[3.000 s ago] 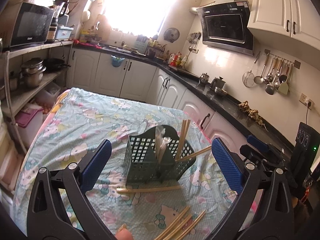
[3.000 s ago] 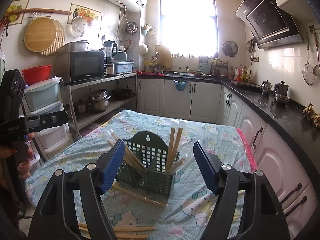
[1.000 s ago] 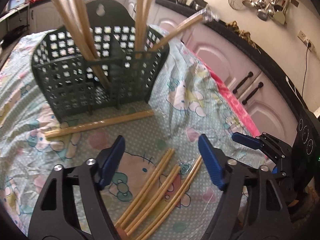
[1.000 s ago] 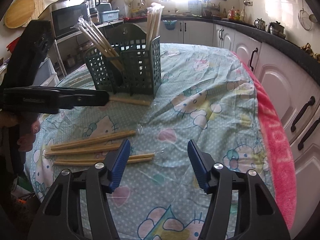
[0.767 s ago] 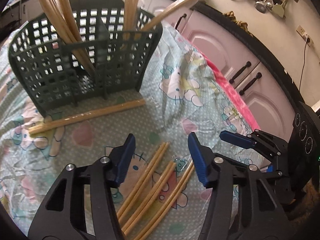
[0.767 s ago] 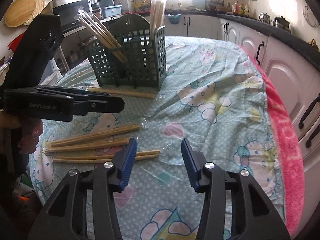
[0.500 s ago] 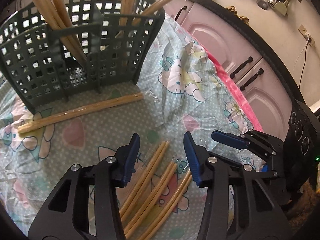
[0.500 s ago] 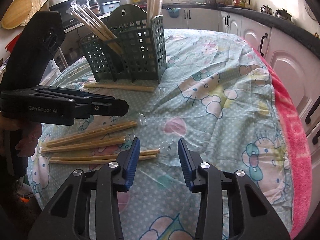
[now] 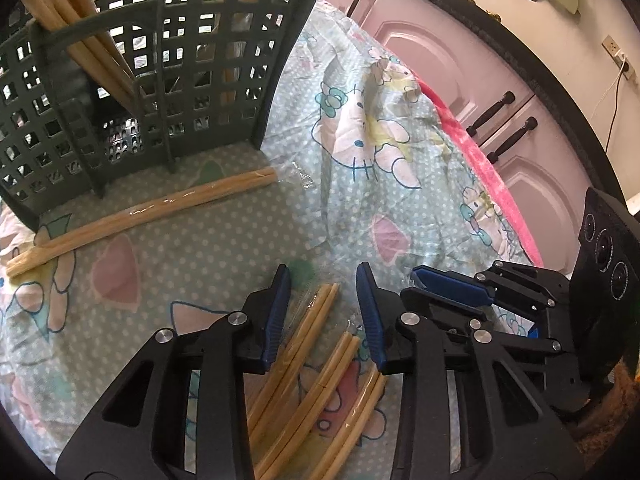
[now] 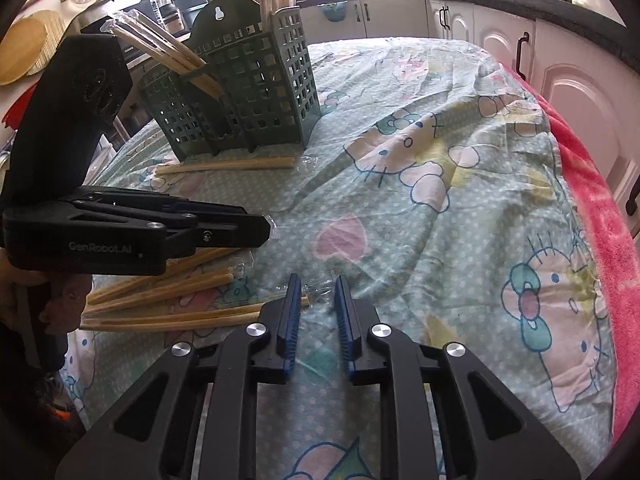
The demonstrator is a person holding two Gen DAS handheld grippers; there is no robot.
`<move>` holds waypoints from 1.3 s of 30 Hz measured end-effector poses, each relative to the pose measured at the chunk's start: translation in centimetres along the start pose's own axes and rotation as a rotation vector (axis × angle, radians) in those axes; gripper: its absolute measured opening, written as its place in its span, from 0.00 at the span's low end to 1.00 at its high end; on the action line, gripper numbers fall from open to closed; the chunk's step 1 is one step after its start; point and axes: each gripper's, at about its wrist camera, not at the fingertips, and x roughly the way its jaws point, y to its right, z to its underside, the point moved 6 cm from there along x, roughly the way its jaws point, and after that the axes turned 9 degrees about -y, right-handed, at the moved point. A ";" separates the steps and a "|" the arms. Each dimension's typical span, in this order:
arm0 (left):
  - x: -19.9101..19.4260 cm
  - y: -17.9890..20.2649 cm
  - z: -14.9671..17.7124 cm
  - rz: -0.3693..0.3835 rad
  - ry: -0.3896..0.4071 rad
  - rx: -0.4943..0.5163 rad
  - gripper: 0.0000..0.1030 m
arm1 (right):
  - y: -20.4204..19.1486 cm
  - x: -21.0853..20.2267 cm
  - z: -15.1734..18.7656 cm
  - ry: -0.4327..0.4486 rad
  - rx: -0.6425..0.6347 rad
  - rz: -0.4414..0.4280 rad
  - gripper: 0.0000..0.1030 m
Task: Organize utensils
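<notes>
while both pairs of tongs point steeply down at the cloth-covered counter [image 10: 460,128], neither is pinching anything yet. the left tongs [image 9: 323,280] have just been closing, and their blue pads stand narrowly spread on either side of the tip of one wrapped pair of chopsticks [image 9: 308,320], which lies between them without either pad touching it as far as the view shows. the right tongs [image 10: 316,286] have also just been closing, and only a slim gap is left between the pads; the crinkled clear wrapper end [image 10: 316,289] of the nearest chopstick pair [image 10: 180,318] sits in that gap, though i cannot tell whether the pads press on it. two more wrapped pairs lie just beside these on the cloth, fanned out under the left tongs. farther off, another pair [image 9: 140,216] lies flat along the foot of the green slotted holder [image 10: 248,80], which stands upright with several wrapped pairs leaning in its compartments. beyond the counter's pink-edged side run white cabinet doors [image 9: 448,64] with dark handles.
</notes>
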 end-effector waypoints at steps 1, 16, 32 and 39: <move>0.0 0.0 0.0 -0.003 -0.001 0.001 0.25 | 0.0 0.0 0.0 0.002 -0.001 0.001 0.15; -0.1 -0.9 0.0 -0.022 0.006 -0.006 0.07 | -0.2 0.1 0.2 0.021 -0.015 0.046 0.07; -5.7 -3.3 -0.3 0.009 0.139 -0.093 0.03 | -1.0 -2.7 -0.7 0.083 -0.036 0.068 0.03; -8.6 -3.5 0.0 0.015 0.214 -0.110 0.03 | -2.5 -4.6 -2.1 0.136 -0.073 0.064 0.03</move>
